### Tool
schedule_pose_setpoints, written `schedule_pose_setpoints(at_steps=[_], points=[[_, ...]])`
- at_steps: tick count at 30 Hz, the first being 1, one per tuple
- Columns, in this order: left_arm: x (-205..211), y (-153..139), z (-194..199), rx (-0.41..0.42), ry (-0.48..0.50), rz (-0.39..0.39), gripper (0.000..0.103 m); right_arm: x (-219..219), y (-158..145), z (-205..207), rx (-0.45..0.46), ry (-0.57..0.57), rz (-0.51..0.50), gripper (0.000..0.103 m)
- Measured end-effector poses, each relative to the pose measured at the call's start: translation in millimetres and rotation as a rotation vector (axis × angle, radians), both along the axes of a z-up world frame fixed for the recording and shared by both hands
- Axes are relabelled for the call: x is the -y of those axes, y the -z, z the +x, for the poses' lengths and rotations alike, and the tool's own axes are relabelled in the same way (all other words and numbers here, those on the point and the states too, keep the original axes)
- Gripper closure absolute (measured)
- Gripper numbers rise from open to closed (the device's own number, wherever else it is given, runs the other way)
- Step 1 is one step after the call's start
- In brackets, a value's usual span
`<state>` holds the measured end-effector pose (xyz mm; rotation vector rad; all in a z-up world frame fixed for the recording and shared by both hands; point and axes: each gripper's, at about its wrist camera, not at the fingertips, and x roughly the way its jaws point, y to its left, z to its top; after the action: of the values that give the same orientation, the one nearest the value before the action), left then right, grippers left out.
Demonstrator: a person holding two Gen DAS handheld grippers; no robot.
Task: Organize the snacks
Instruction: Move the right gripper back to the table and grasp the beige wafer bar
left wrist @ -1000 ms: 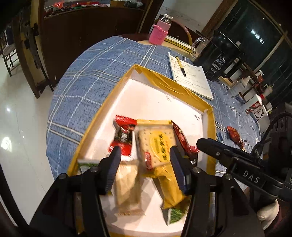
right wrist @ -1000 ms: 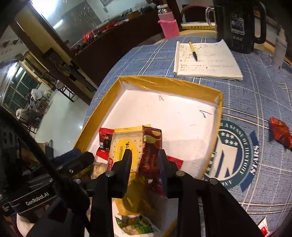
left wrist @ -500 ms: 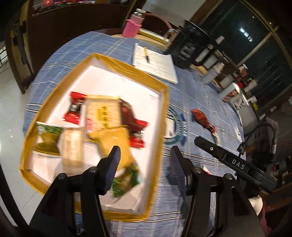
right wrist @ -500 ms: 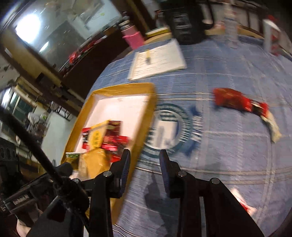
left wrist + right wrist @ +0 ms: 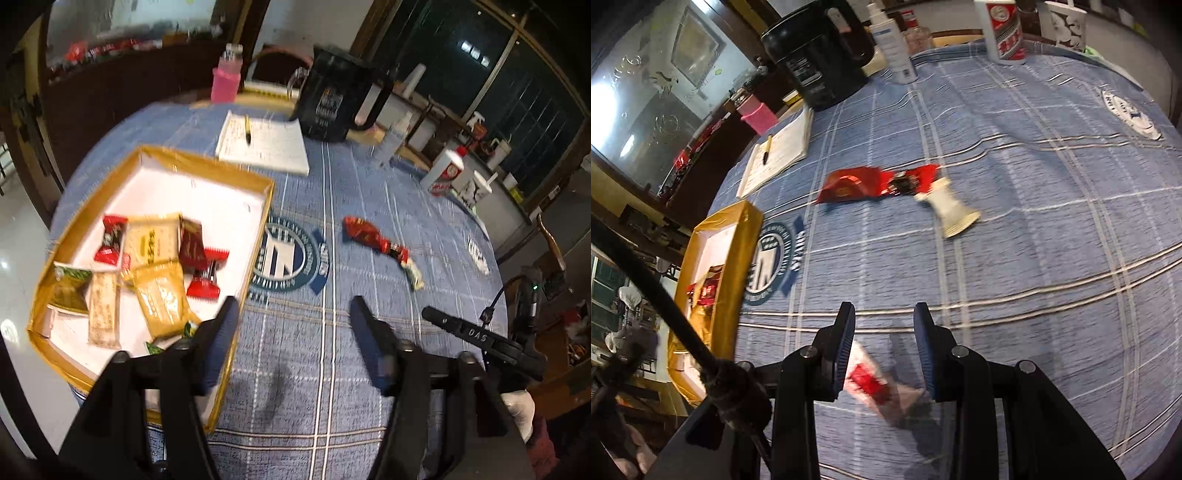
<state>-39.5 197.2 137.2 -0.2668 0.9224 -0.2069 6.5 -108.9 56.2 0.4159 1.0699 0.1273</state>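
Across the round table's blue plaid cloth (image 5: pixel 1015 258), well right of the gold-rimmed white tray (image 5: pixel 207 162) of packets, lie a red foil snack (image 5: pixel 857 184) and a red-and-white wrapper (image 5: pixel 875 387). Left gripper (image 5: pixel 291 314), jaws just widened and empty, should descend squarely; right gripper (image 5: pixel 884 325) stands apart over the wrapper, untouched.

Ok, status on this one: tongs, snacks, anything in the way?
Left tongs just opened wider, empty. Right tongs open, empty, over white-red packet. Three snacks loose, rest in tray. Nothing blocking.
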Motion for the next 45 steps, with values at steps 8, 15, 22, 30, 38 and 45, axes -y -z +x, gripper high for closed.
schedule_pose_setpoints(at_steps=[8,15,22,30,38,45], points=[[5.1,8.3,-10.5,-0.028,-0.030,-0.040,0.030,25.0,9.1,10.5,-0.003,-0.012,-0.025,0.070],[18.3,11.9,-19.9,-0.043,-0.027,-0.032,0.030,36.9,17.0,23.0,-0.015,-0.039,-0.048,0.070],[28.3,16.1,-27.0,-0.060,-0.015,-0.022,0.030,13.8,2.0,76.3,0.048,-0.122,-0.102,0.070],[21.5,24.2,-41.0,-0.098,-0.037,-0.001,0.031,-34.4,9.1,165.6,0.028,-0.191,-0.094,0.070],[12.5,31.0,-33.3,-0.114,-0.075,-0.014,0.030,-73.8,34.9,160.2,-0.097,-0.447,-0.030,0.084],[29.7,33.9,-18.4,-0.120,-0.016,-0.020,0.030,-23.7,3.6,99.9,-0.064,-0.475,0.202,0.082]])
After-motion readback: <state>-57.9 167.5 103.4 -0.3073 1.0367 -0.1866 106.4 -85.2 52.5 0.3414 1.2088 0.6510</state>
